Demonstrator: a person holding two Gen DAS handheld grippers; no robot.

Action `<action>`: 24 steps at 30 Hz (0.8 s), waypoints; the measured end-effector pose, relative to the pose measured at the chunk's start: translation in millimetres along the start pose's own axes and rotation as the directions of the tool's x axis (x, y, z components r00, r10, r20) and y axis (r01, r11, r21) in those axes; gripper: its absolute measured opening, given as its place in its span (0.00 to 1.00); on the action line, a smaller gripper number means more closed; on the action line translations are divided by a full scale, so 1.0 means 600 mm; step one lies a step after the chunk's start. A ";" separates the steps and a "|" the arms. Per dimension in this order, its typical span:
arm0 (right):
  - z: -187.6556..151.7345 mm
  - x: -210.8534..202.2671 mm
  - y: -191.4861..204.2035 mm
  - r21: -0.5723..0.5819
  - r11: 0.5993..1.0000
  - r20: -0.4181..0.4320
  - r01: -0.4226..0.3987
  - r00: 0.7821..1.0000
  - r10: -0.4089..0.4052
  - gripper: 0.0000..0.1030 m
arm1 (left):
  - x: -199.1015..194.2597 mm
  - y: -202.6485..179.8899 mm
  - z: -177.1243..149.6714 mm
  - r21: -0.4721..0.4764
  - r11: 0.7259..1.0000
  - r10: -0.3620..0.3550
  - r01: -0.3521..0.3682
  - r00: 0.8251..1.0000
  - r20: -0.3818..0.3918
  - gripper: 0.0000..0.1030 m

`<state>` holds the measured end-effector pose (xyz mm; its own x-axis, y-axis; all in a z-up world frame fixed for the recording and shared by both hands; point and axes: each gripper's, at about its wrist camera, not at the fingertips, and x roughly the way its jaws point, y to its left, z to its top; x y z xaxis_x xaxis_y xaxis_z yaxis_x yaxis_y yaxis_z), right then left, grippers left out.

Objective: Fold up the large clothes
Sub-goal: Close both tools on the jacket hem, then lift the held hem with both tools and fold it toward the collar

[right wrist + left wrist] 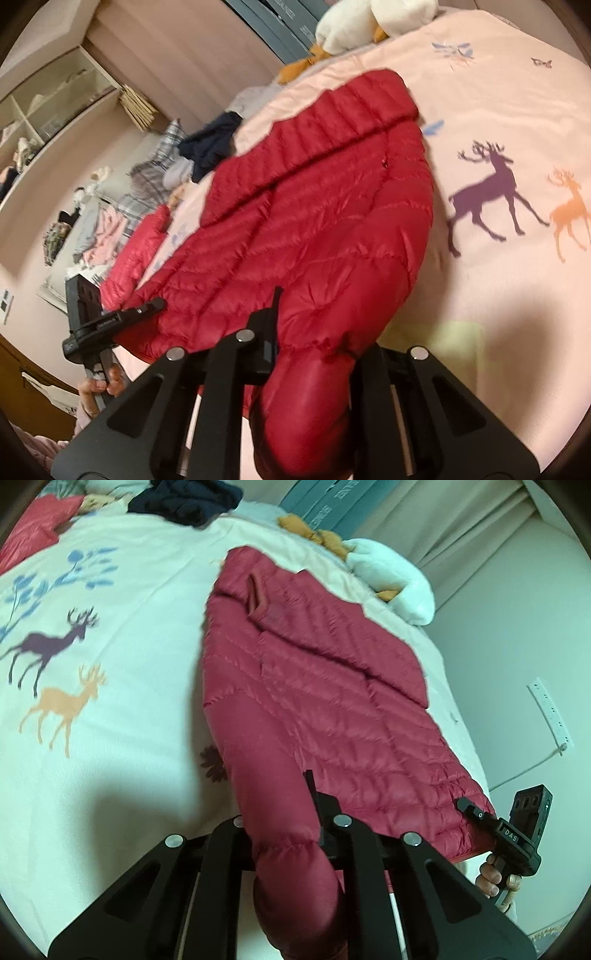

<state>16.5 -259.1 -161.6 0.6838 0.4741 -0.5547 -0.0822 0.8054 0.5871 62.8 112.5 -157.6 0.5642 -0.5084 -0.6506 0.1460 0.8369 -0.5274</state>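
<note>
My left gripper (295,834) is clamped on the near edge of the red down jacket (314,686), which lies spread on the deer-print bedspread (110,709). My right gripper (314,350) pinches the same hem further along. Bunched fabric hides all but one finger (312,794) of each. Motion blur smears the dark clothes (210,147) beyond.
</note>
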 end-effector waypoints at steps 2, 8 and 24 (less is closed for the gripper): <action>0.003 -0.010 0.005 -0.003 1.000 0.012 -0.021 1.000 0.021 0.12 | -0.009 -0.006 0.002 0.011 1.000 -0.020 0.020 1.000 0.011 0.11; 0.018 -0.041 0.025 -0.032 0.996 0.045 -0.081 0.996 0.083 0.12 | -0.037 -0.028 0.011 0.048 0.995 -0.091 0.090 0.995 0.029 0.11; 0.048 -0.164 0.093 -0.199 0.962 0.132 -0.188 0.967 0.216 0.12 | -0.134 -0.074 0.043 0.125 0.959 -0.264 0.255 0.963 0.061 0.11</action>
<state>-34.4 -270.8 -57.3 0.7392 0.5859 -0.3321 -0.3516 0.7563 0.5517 32.2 121.8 -67.8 0.5538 -0.6979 -0.4541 0.3854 0.6983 -0.6032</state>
